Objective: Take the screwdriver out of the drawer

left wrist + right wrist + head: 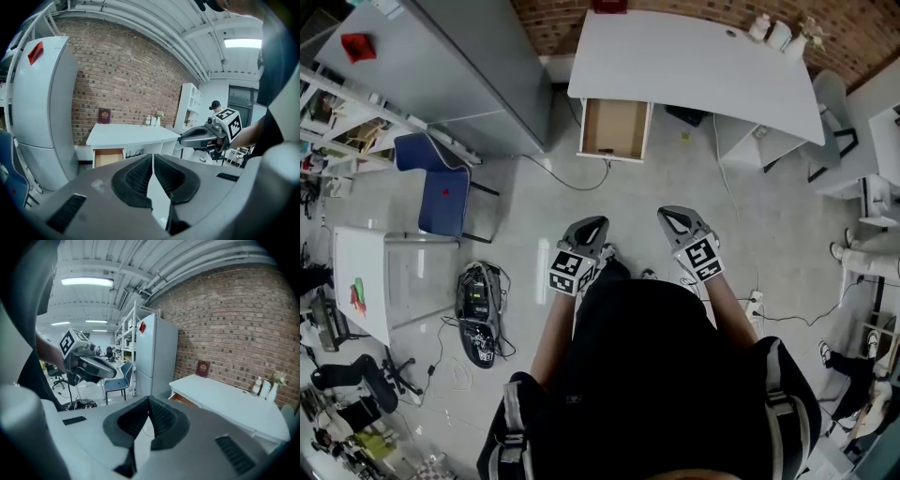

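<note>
Standing on bare floor, both tongs held out toward 12 o'clock, well short of the desk (pixel 694 66).
Left gripper (pixel 596 223): jaws pressed together, nothing between them.
Right gripper (pixel 666 213): the same, tips meeting, empty.
Drawer (pixel 617 120) is pulled open at the desk's left end, wooden inside.
Small dark speck near its front edge, too small to call it the screwdriver.
Blue chair (pixel 443 197) at 10 o'clock, well apart.
</note>
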Motion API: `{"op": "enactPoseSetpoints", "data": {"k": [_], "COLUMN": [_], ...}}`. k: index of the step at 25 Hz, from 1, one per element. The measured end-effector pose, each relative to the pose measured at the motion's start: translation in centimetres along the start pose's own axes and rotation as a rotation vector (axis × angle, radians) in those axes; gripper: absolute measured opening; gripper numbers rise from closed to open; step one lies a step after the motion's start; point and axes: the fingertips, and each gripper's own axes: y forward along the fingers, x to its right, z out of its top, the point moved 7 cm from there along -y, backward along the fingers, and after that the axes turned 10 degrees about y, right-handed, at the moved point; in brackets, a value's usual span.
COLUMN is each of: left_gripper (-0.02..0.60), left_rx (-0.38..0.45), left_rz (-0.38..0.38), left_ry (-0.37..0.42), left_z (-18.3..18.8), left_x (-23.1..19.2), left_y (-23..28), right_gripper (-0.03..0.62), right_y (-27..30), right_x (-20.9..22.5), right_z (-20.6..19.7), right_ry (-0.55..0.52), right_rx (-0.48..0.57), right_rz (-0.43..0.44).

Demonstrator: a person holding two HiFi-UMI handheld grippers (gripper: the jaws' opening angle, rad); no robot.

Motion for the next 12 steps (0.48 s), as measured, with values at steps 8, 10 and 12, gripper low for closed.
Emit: {"op": "enactPoseSetpoints", "data": {"k": [8, 10, 12], "left_gripper": [0.023, 0.023, 0.023], "left_rx": [0.015, 0.017, 0.016], "left_rz": [-0.044, -0.056, -0.068], "left_ry": [-0.001, 0.001, 0.002], "left_z": [0.3, 0.3, 0.2], "left_x": [-4.5, -5.6, -6.7], "left_y": [1.0, 1.2, 1.3], "right_gripper": [0.057, 0.057, 0.057], "right_y": [3.6, 4.5, 5.3], "right_x": [0.4, 0.5, 0.7], "right_z": [1.5, 2.0, 2.3], "right_ry": [0.002, 0.005, 0.009], "right_rx": [-0.021, -0.022, -0.022], "right_rz": [-0.031, -0.045, -0.057]}}
